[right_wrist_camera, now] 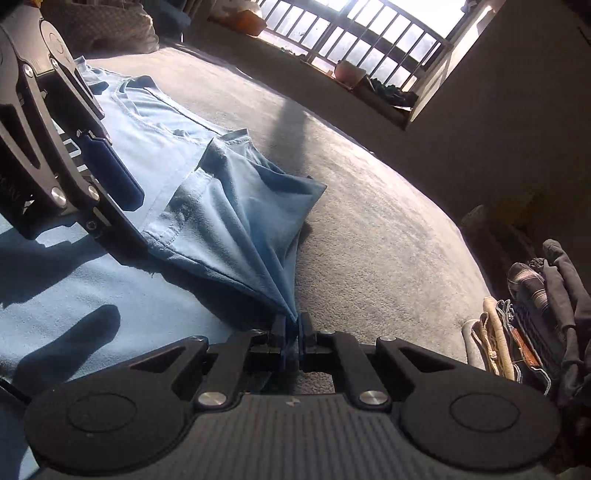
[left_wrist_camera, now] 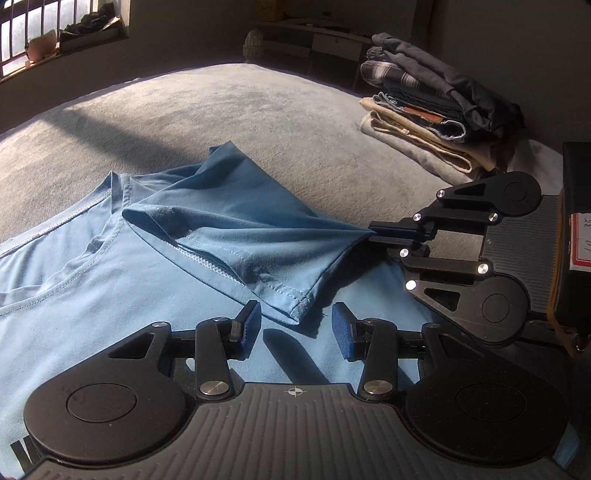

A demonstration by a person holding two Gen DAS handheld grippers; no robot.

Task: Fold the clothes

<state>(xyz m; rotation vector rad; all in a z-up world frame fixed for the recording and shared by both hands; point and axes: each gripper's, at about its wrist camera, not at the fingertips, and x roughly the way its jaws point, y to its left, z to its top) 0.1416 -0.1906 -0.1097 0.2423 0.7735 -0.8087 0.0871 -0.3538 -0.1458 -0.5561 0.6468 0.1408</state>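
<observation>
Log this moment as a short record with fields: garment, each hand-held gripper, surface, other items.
garment: blue T-shirt lying flat, its sleeve pulled inward over the body
right hand-held gripper: shut on the sleeve's bunched edge
left hand-held gripper: open, just above the shirt near the sleeve hem, holding nothing
surface: grey bed cover
other items: stack of folded clothes at the far right; barred window

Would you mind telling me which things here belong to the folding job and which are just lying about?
Part of the job:
- blue T-shirt, spread on the grey bed
- its sleeve, pinched by the right gripper
- left gripper, open over the shirt

Just lying about:
- stack of folded clothes
- pot on the windowsill
- woven basket
</observation>
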